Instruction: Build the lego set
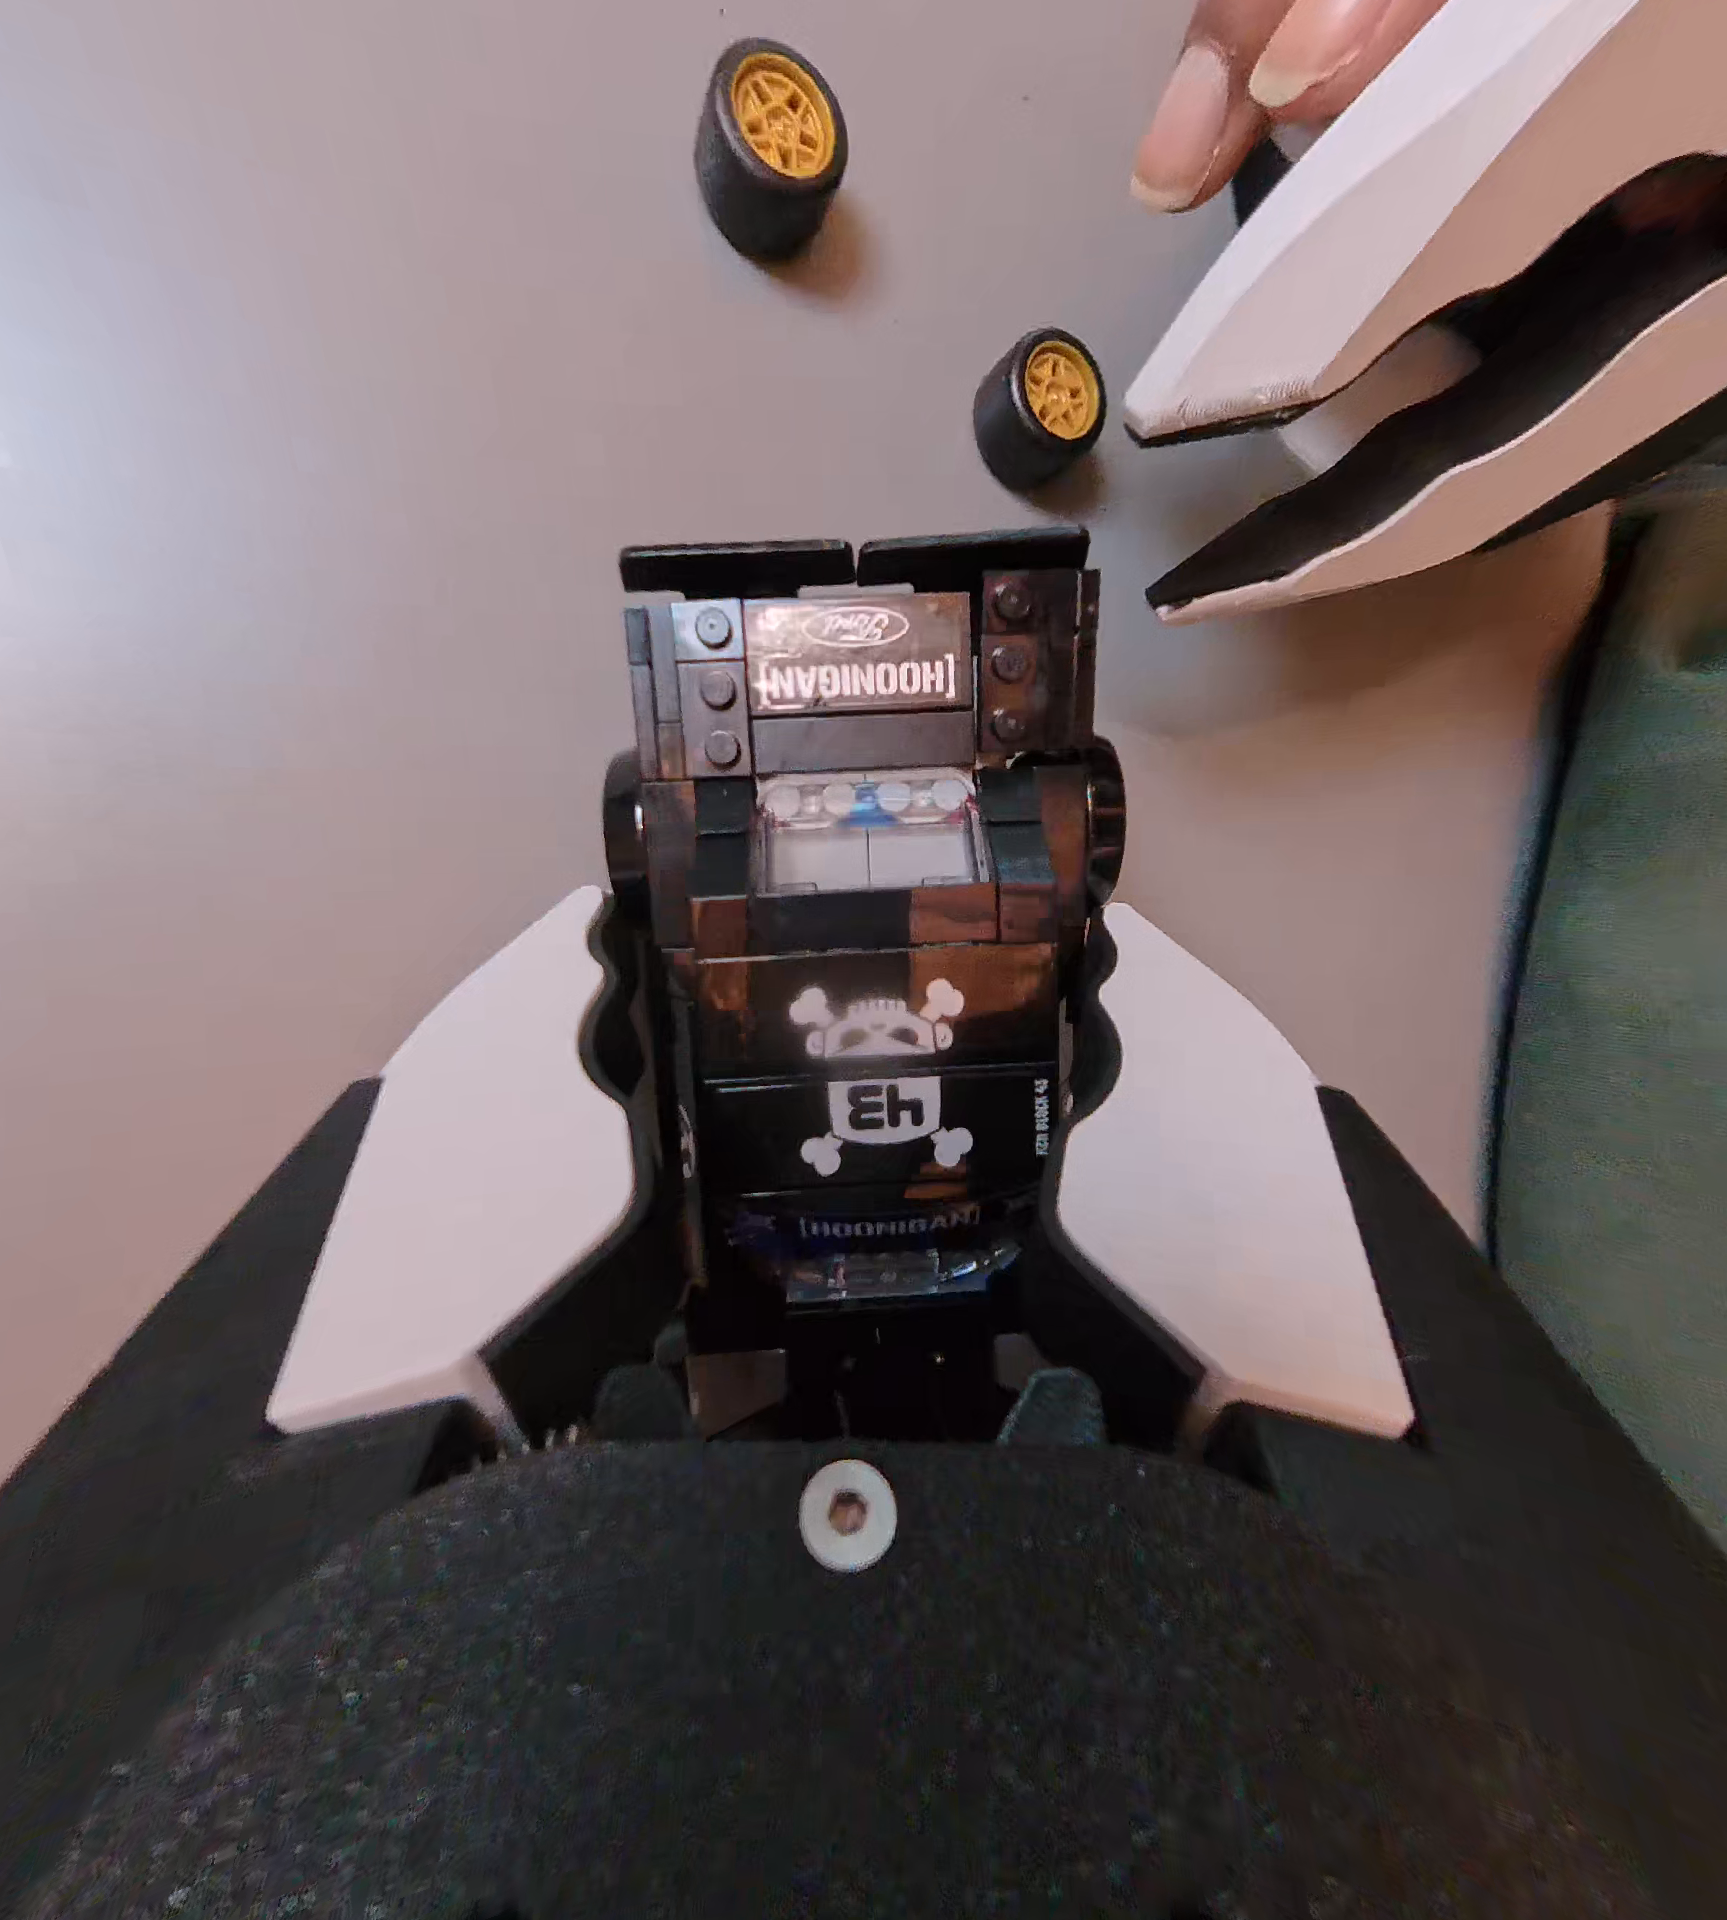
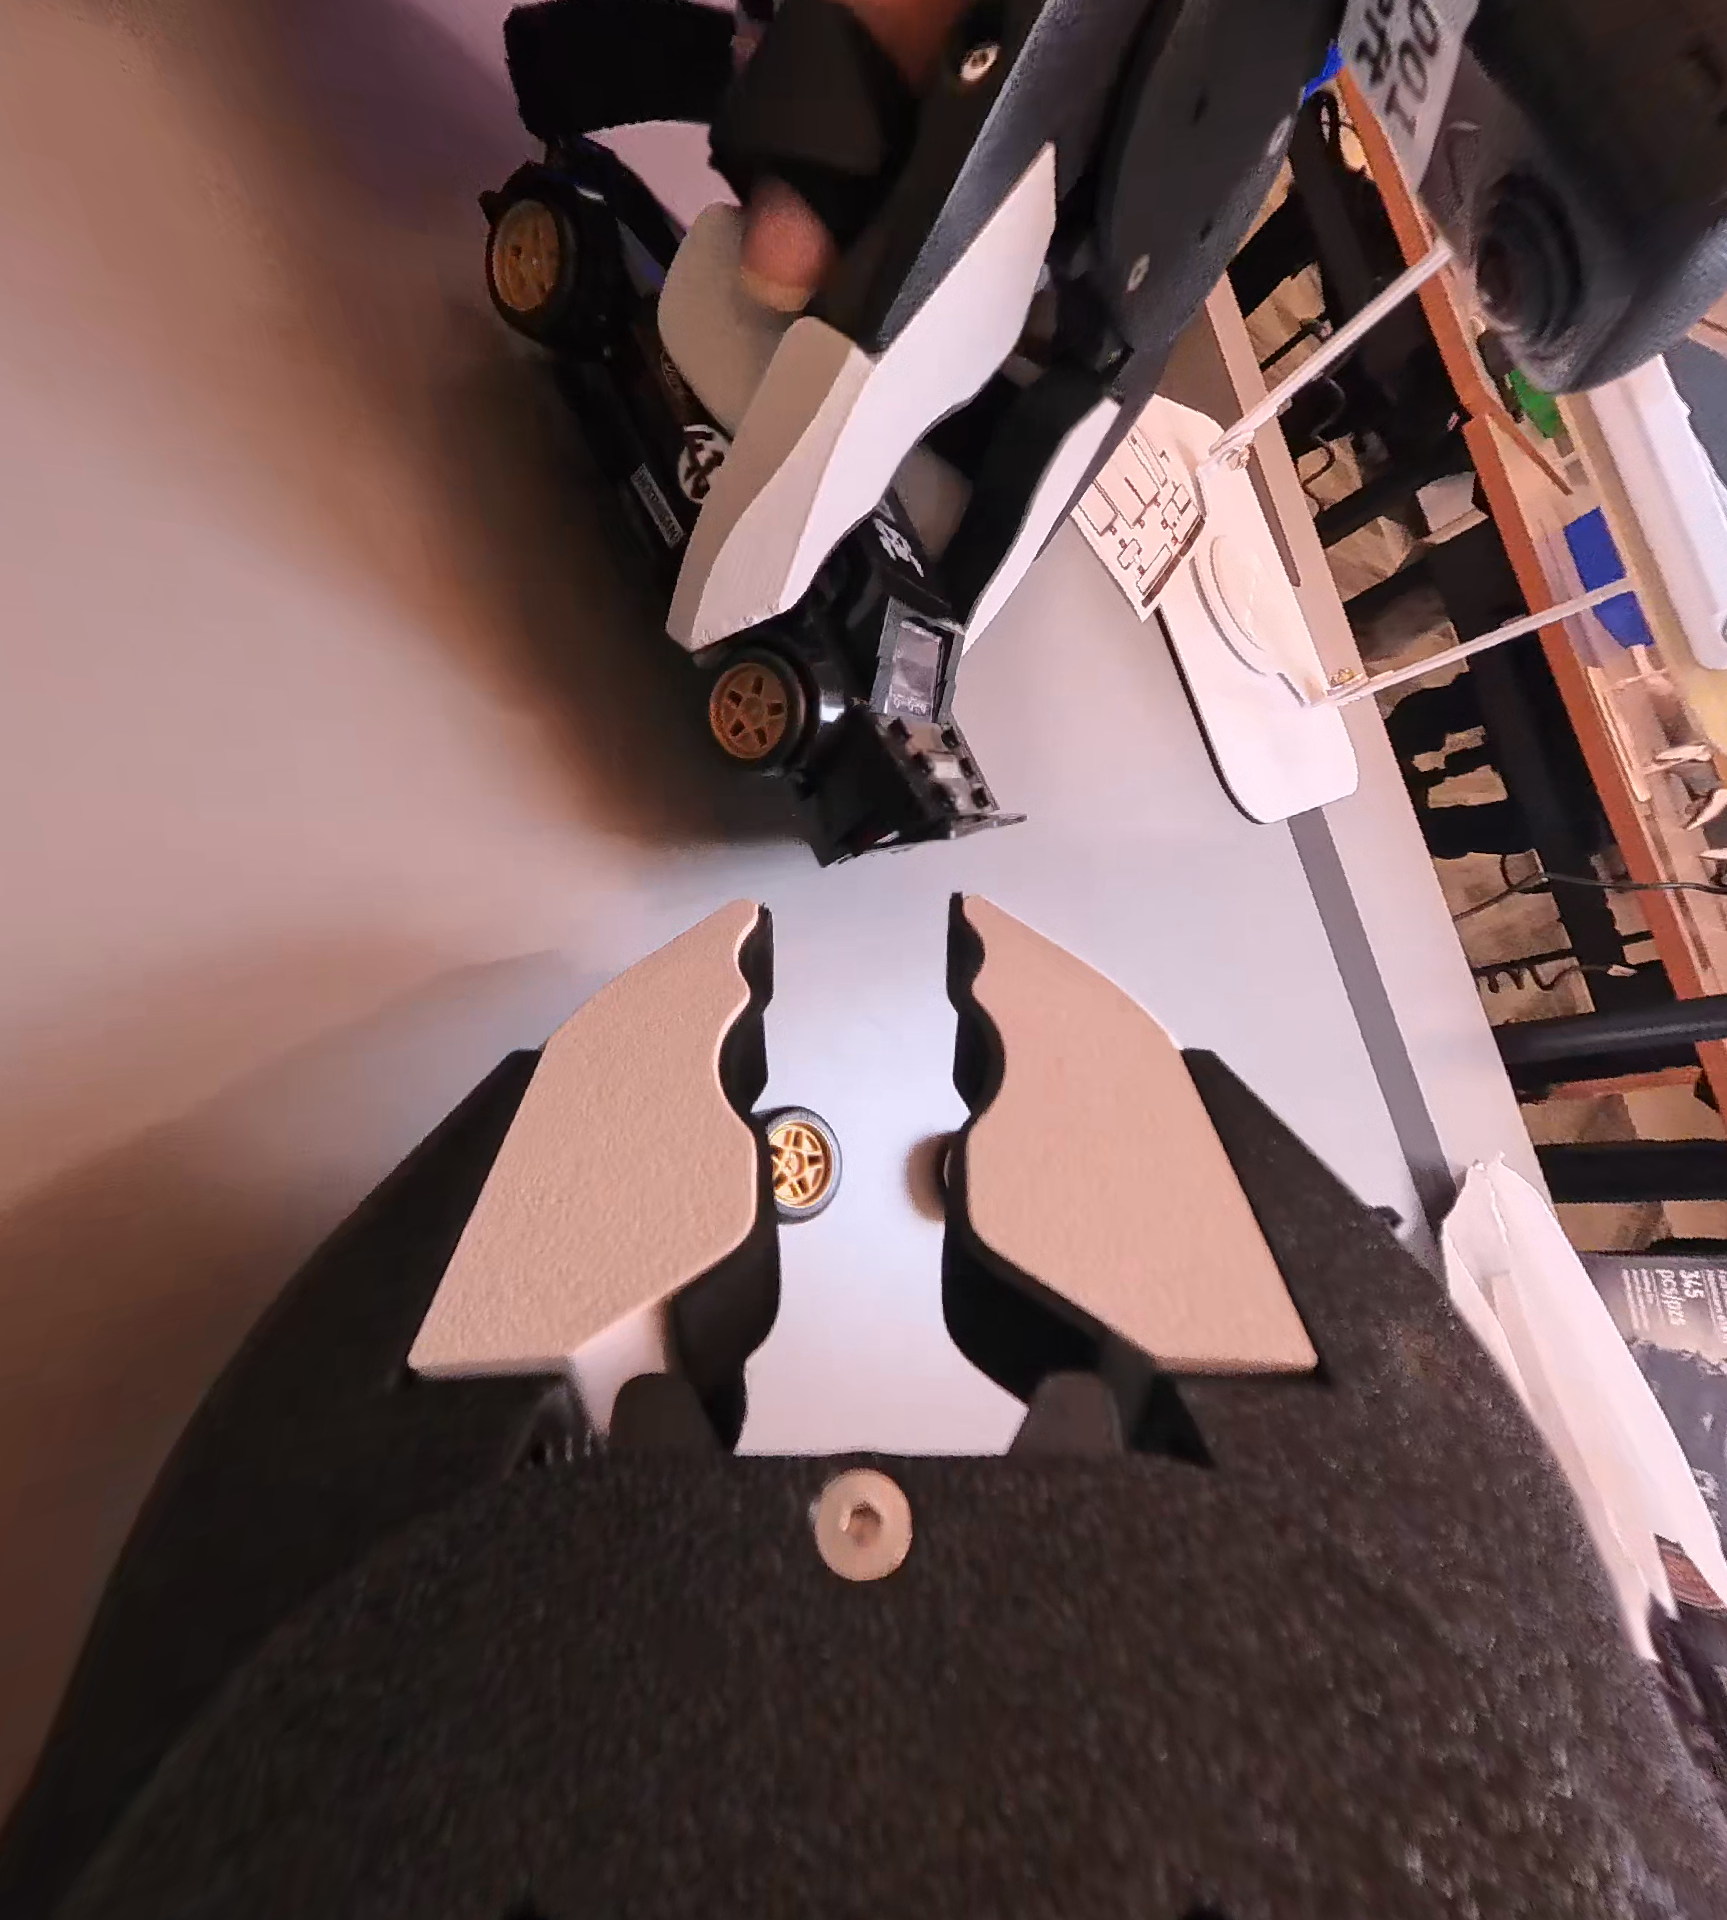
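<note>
While the left gripper (image 1: 854,909) clamps the black car (image 1: 874,1091) by its two flanks, nose pointing away over the grey table (image 1: 267,520), the right gripper (image 1: 1150,520) hangs just beyond the car's front right corner, its jaws well parted and holding nothing; two loose wheels with gold rims lie beyond the car's nose, the nearer wheel (image 1: 1041,421) just off that corner, the farther wheel (image 1: 771,161) well ahead of it; in the right wrist view one gold-rimmed wheel (image 2: 802,1158) shows between that claw's fingers, close to one pad but not pinched; the step in hand looks to be picking up a wheel to fit to the car, whose visible side in that view already carries two; to do it well, I would centre the tyre between the pads, close on the tread and not on the rim face, so the hub stays free to meet the axle, and keep the car steady and level in the other claw while pushing straight in; a skewed grip could flick the small wheel away; as for writing, the car's roof and bonnet bear white lettering, a number, a skull-and-bones emblem and an oval maker's badge; a printed set box (image 2: 1721,1455) lies well behind the car, at the table's edge.
</note>
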The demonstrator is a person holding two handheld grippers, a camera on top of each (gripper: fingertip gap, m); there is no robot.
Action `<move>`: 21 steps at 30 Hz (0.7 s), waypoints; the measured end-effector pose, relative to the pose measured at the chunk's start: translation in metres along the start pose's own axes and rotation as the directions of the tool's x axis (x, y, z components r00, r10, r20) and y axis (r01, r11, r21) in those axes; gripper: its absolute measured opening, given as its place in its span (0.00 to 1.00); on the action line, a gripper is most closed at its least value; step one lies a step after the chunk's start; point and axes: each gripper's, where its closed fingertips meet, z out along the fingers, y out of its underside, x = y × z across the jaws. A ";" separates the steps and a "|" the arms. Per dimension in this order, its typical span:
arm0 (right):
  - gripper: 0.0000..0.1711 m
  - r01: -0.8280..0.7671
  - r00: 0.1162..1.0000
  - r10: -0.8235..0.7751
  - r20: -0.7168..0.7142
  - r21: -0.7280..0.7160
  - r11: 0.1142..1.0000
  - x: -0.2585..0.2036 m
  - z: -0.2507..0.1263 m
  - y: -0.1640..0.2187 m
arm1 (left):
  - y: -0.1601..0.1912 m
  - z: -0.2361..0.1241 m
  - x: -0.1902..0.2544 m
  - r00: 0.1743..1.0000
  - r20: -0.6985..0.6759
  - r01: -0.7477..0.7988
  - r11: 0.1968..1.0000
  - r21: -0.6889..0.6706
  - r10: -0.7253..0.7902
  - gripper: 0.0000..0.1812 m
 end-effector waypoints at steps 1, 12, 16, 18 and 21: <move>0.19 -0.005 1.000 0.005 -0.001 0.006 1.000 0.000 0.000 0.000 | 0.000 -0.001 0.000 1.000 -0.020 0.007 1.000 -0.002 -0.007 0.46; 0.18 0.043 0.997 -0.041 -0.062 0.027 0.999 0.009 0.007 -0.007 | -0.003 -0.006 0.001 0.990 -0.129 0.057 0.998 -0.002 -0.057 0.45; 0.18 0.088 0.994 -0.086 -0.069 0.035 0.996 0.015 0.009 -0.014 | -0.003 -0.006 0.001 0.990 -0.130 0.060 0.998 0.008 -0.058 0.45; 0.18 0.129 0.991 -0.127 -0.048 0.038 0.991 0.014 0.013 -0.019 | -0.003 -0.006 0.001 0.990 -0.128 0.059 0.998 0.012 -0.057 0.45; 0.18 0.227 0.974 -0.226 -0.032 0.012 0.974 0.015 0.019 -0.021 | -0.003 -0.006 0.001 0.991 -0.123 0.058 0.998 0.021 -0.055 0.45</move>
